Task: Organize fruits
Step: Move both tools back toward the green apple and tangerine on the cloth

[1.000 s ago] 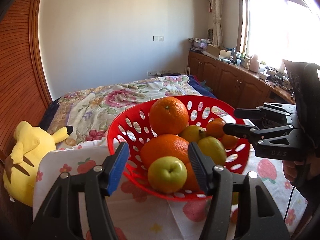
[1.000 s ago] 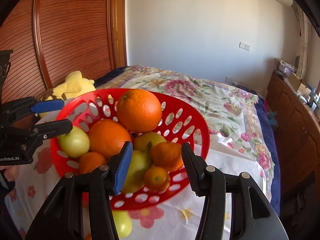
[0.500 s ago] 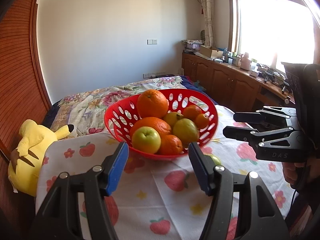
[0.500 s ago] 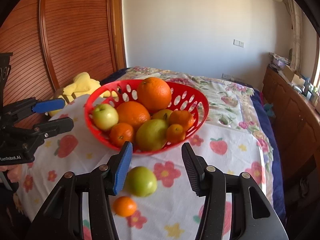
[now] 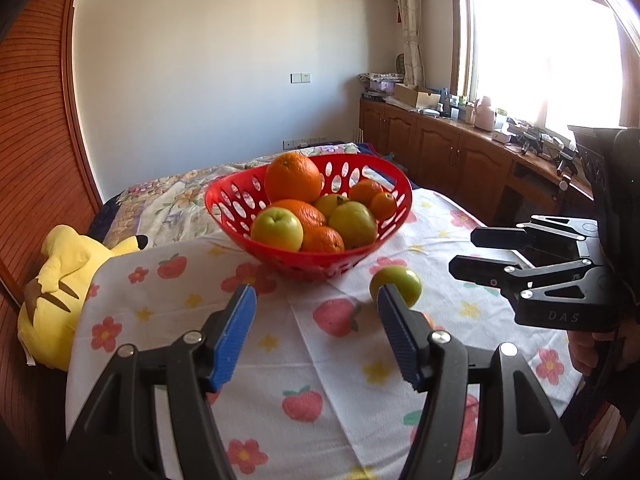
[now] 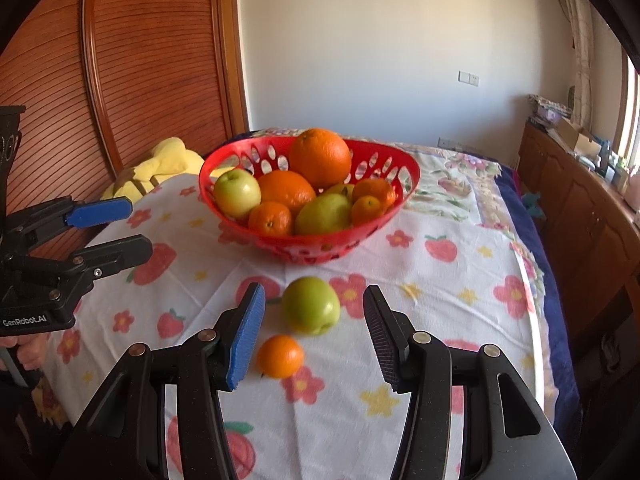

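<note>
Both grippers, left gripper (image 5: pixel 316 330) and right gripper (image 6: pixel 314 330), gape empty. Apple (image 6: pixel 311 305) and mandarin (image 6: pixel 279 356) sit loose just in front of the basket (image 6: pixel 404 168); an off-centre pinch could roll them off the table (image 6: pixel 460 280).

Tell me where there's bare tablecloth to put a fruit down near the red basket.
Free: the cloth left of the red basket, toward the yellow plush toy, and right of it toward the table edge. Crowded: directly in front, where the green apple and small orange lie before the right gripper.

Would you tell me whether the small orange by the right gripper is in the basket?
Out: the small orange lies on the tablecloth.
</note>
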A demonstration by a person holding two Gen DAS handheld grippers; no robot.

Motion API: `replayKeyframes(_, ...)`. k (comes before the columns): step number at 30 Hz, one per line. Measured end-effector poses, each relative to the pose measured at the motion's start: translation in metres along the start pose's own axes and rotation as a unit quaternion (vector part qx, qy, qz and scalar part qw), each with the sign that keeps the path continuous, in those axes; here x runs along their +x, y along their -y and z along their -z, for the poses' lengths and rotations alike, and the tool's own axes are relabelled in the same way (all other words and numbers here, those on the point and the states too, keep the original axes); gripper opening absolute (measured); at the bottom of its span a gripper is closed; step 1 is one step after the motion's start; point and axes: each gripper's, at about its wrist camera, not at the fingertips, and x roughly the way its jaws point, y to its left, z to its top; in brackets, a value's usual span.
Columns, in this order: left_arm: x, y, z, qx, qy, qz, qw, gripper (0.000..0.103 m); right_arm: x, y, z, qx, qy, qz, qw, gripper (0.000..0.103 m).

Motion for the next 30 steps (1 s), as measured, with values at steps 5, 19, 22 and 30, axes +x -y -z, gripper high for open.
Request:
replayKeyframes(5, 0.0, 0.002, 0.009, 0.001, -0.004, -0.001, 1.0, 0.066, 0.0, -0.002, 0.01, 0.006, -0.008, -0.008, 1.0, 0.052)
replayKeyframes(19, 0.017, 0.001, 0.027, -0.005, -0.03, 0.005, 0.9995, 0.066, 0.033, -0.01, 0.035, 0.011, -0.058, -0.029, 0.998, 0.05)
replayKeyframes(22, 0.022, 0.001, 0.031, -0.005, -0.034, 0.006, 0.9994, 0.066, 0.042, -0.011, 0.038, 0.014, -0.069, -0.035, 0.997, 0.049)
replayKeyframes(30, 0.032, 0.002, 0.034, -0.009, -0.04, 0.012, 0.9991, 0.066, 0.064, -0.018, 0.04, 0.006, -0.095, -0.036, 0.995, 0.048)
